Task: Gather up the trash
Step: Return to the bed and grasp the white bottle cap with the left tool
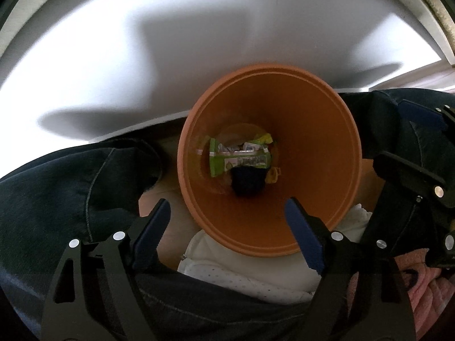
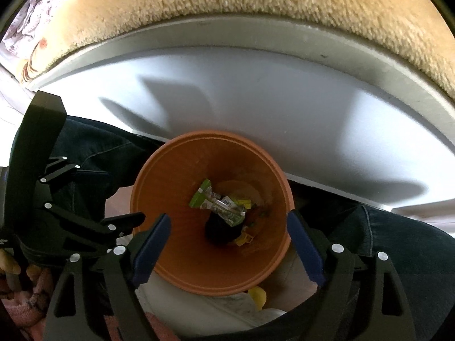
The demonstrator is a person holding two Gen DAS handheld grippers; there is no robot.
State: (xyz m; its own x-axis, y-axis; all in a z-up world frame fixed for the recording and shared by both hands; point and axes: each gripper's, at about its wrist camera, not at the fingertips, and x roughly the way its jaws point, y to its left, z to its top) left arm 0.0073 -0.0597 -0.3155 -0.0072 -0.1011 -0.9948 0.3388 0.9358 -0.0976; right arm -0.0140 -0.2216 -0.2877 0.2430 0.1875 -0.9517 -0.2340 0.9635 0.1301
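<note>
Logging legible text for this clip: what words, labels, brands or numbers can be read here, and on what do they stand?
None can be read.
Green wrapper in the orange bin: printed panels and small marks, too small and blurred to read.
Yellow scrap beside it: no legible print.
Left gripper and right gripper, jaws open: no markings visible.

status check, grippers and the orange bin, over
Left gripper and right gripper open, empty, above orange bin. Green wrapper and scraps lie inside. Nothing blocks the bin mouth.
</note>
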